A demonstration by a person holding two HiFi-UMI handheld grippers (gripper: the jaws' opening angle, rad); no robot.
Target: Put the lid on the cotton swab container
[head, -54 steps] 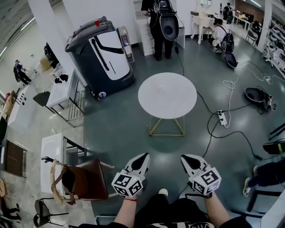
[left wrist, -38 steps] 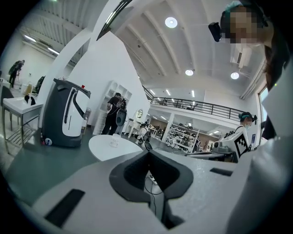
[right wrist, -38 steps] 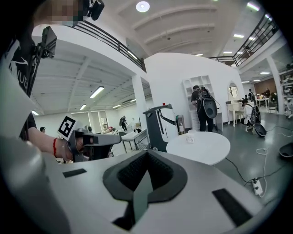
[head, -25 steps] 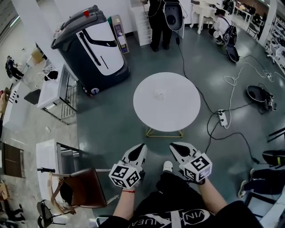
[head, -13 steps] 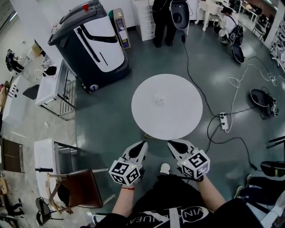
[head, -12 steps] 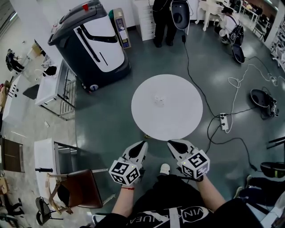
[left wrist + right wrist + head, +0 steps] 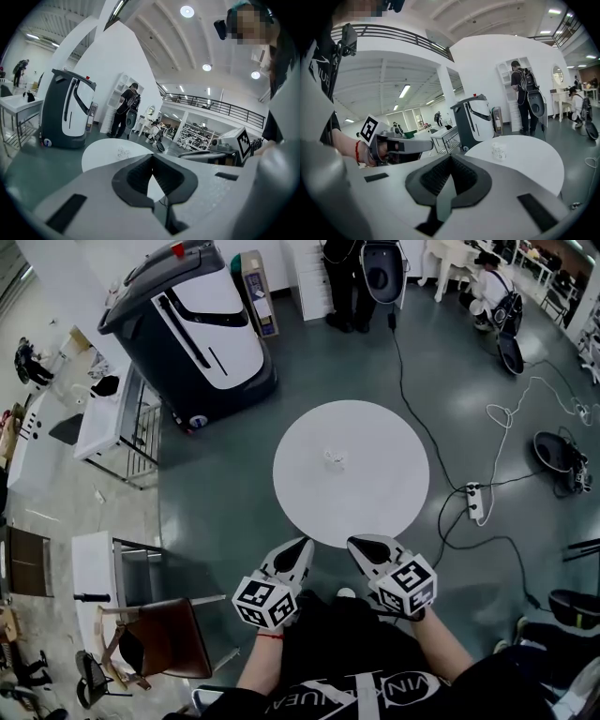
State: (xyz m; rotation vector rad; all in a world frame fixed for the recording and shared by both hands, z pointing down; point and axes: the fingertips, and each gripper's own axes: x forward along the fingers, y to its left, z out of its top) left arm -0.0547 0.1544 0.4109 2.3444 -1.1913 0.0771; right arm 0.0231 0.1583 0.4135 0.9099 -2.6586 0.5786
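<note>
A small clear cotton swab container (image 7: 333, 458) stands near the middle of a round white table (image 7: 375, 502). It also shows in the left gripper view (image 7: 124, 152) and the right gripper view (image 7: 498, 151). It is too small to tell whether a lid is on it. My left gripper (image 7: 302, 545) and right gripper (image 7: 354, 542) are held side by side just short of the table's near edge. Both are shut with nothing in them, as their own views show (image 7: 152, 159) (image 7: 451, 158).
A large dark grey and white machine (image 7: 202, 329) stands at the back left, with a white metal stand (image 7: 117, 423) beside it. A brown chair (image 7: 164, 638) is at my left. Cables and a power strip (image 7: 473, 502) lie on the floor at the right. A person (image 7: 342, 277) stands at the back.
The table has come nearer to me and now lies just in front of both grippers. Both grippers stay shut and side by side.
</note>
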